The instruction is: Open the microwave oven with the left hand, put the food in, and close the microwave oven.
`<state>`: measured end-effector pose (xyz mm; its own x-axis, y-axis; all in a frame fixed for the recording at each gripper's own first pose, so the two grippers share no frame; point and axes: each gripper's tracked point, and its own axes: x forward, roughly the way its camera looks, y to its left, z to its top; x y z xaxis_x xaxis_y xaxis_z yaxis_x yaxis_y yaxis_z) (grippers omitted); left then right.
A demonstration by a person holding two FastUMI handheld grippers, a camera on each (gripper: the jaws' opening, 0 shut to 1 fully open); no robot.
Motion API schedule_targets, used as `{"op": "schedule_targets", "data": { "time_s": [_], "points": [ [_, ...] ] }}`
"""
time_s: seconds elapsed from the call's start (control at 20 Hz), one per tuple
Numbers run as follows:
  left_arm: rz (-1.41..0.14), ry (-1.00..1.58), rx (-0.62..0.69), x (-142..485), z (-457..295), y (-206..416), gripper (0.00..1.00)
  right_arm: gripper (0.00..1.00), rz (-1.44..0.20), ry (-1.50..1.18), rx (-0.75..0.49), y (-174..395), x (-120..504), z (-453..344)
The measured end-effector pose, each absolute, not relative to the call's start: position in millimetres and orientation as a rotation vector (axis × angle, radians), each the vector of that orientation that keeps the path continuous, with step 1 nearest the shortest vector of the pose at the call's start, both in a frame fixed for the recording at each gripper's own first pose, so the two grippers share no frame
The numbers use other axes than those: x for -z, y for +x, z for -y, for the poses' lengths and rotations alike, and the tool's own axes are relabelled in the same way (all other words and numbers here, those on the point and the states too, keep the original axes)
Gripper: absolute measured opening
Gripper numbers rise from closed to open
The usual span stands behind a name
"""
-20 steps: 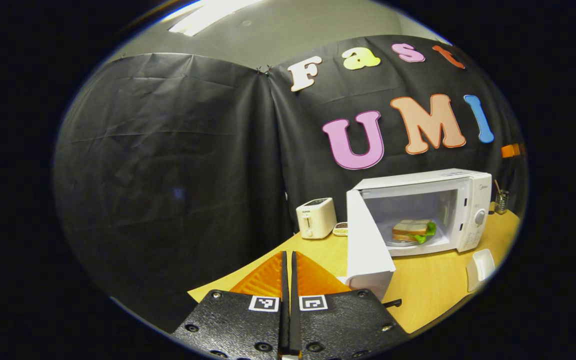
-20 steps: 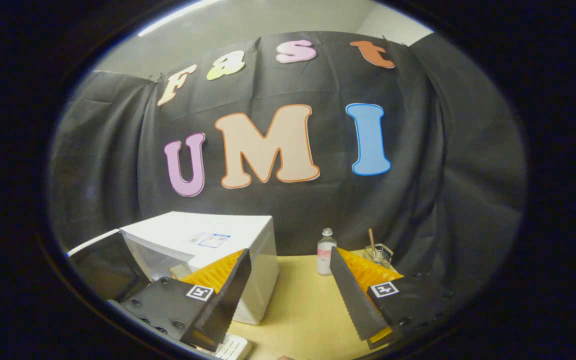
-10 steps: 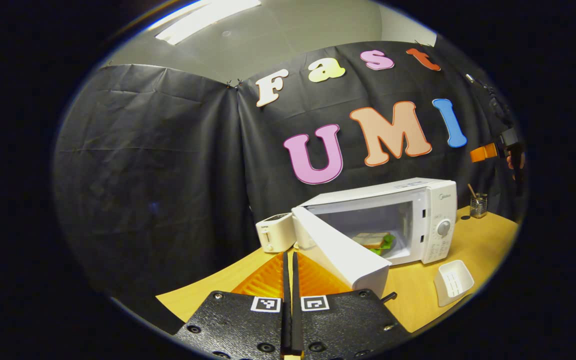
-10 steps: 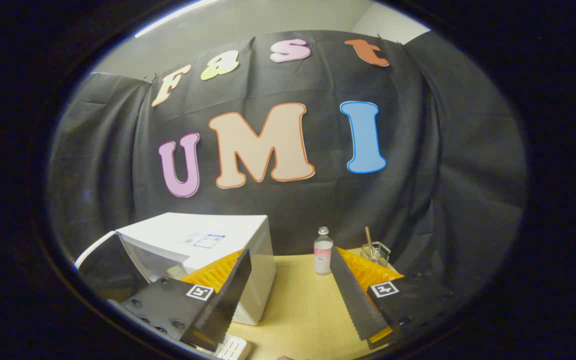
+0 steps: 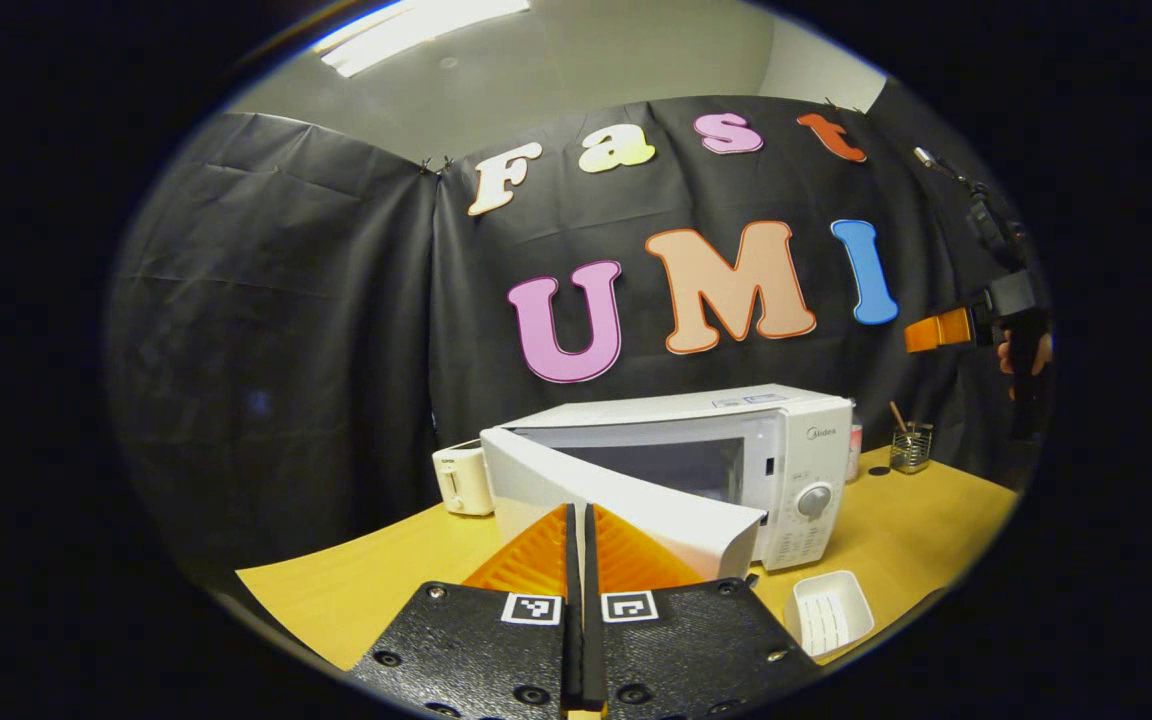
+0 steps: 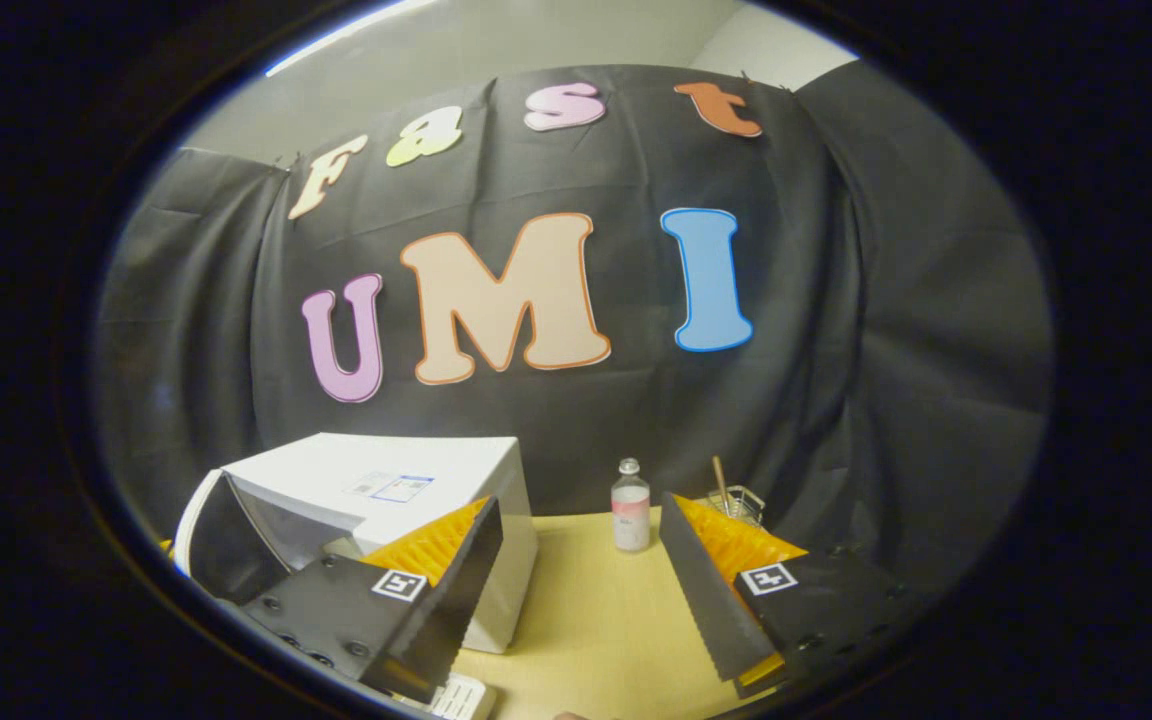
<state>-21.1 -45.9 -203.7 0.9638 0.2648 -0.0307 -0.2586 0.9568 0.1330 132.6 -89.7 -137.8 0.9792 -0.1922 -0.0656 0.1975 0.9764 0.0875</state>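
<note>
White plastic microwave oven (image 5: pixel 681 455) sits at centre frame in my left gripper view, and its door (image 5: pixel 626 500) has swung from wide open to nearly closed, hiding the sandwich inside. My left hand-held gripper (image 5: pixel 577 520), fingers together, sits low centre against the door's outer face; only the last push seems left. My right hand-held gripper (image 6: pixel 576 560) hangs with fingers spread, holding nothing. Yellow wooden worktop (image 5: pixel 356 590) carries a cream toaster (image 5: pixel 463 478) and a small white tray (image 5: pixel 829 610); black cloth walls surround it.
</note>
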Motion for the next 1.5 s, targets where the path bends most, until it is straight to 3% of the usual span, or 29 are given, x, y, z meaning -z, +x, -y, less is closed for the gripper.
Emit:
{"op": "schedule_targets", "data": {
  "time_s": [0.45, 1.35, 1.4, 1.5],
  "points": [
    [-0.032, 0.077, -0.151, 213, 86, 28, 0.01, 0.92, -0.085, 0.078, 0.139, 143, 147, 69],
    [-0.058, 0.049, -0.064, 235, 123, 108, 0.01, 0.92, -0.075, 0.087, 0.177, 137, 144, 86],
    [-0.055, 0.05, -0.061, 234, 125, 110, 0.01, 0.97, -0.075, 0.087, 0.175, 137, 144, 85],
    [-0.043, 0.048, -0.05, 232, 128, 114, 0.01, 0.92, -0.076, 0.085, 0.163, 139, 143, 81]
  ]
}}
